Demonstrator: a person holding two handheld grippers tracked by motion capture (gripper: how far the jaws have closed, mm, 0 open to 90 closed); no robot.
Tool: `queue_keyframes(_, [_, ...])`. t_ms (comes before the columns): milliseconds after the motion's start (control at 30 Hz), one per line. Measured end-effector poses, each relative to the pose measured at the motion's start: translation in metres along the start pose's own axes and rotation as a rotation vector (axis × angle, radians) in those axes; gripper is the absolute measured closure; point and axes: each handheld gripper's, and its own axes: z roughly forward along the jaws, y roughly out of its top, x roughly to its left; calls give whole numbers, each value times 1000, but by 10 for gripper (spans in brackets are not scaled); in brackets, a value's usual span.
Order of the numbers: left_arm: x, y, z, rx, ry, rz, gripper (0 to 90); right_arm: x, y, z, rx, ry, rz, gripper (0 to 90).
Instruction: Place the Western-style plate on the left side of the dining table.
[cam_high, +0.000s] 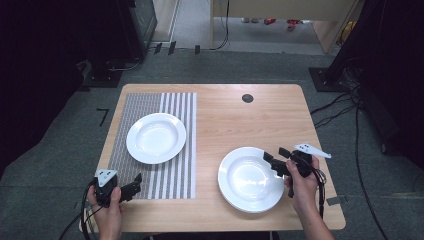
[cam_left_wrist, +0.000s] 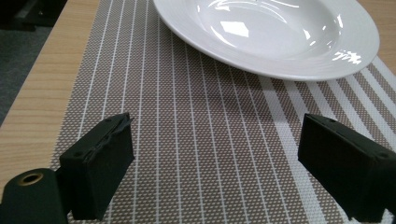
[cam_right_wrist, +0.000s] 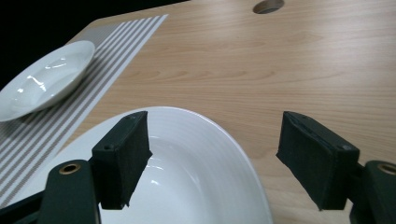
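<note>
white glazed ceramic, so hard, stiff, breakable and slick under the black pads. the near-right plate (cam_high: 250, 179) sits on bare wood at the near right of the table (cam_high: 280, 115), close to the near edge; in the high view a second rim seems to peek out under it on the near side, so it may be a stack of two, can't tell for sure. the right gripper (cam_high: 278, 161) hovers at its right rim, jaws spread wide, holding nothing; in the right gripper view the rim (cam_right_wrist: 238, 154) runs up between the two jaws, one jaw over the bowl, the other over the wood outside.

handling call: moderately heavy for a one-sided pinch, will want to tip and slip on the glaze. best hold is the broad flat rim, one pad above and one below, pinched deep, not at the very lip. lift level, no knocks against what lies beneath, chips easily.

far-left plate (cam_high: 156, 137) rests on the striped placemat (cam_high: 175, 100) at the left, well apart from the other. left gripper (cam_high: 131, 185) hangs over the near edge of the mat, jaws apart and empty, plate rim (cam_left_wrist: 280, 70) ahead of it, not touching.
</note>
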Motion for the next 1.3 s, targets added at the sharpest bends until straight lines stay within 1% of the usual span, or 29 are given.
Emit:
queue_keyframes(167, [7, -4, -2, 9, 12, 2, 105, -15, -7, -11, 2, -36, 11, 253])
queue_keyframes(367, [15, -7, -4, 16, 25, -5, 105, -33, -15, -25, -2, -74, 26, 251])
queue_keyframes(600, [21, -11, -5, 30, 34, -1, 105, -54, -26, -40, -6, -124, 53, 248])
queue_keyframes(900, [30, -16, -8, 36, 48, 4, 105, -74, -35, -56, -10, -169, 82, 246])
queue_keyframes(933, [31, -16, -9, 37, 50, 4, 105, -76, -36, -58, -9, -176, 80, 246])
queue_keyframes(1000, [32, -17, -9, 38, 51, 5, 105, -78, -37, -60, -9, -181, 86, 246])
queue_keyframes(1033, [33, -18, -9, 42, 52, 4, 105, -82, -40, -63, -5, -193, 89, 245])
queue_keyframes(1233, [37, -20, -9, 50, 59, 10, 105, -93, -47, -73, 4, -223, 105, 241])
queue_keyframes(1300, [37, -20, -9, 53, 62, 14, 105, -96, -50, -76, 3, -233, 104, 239])
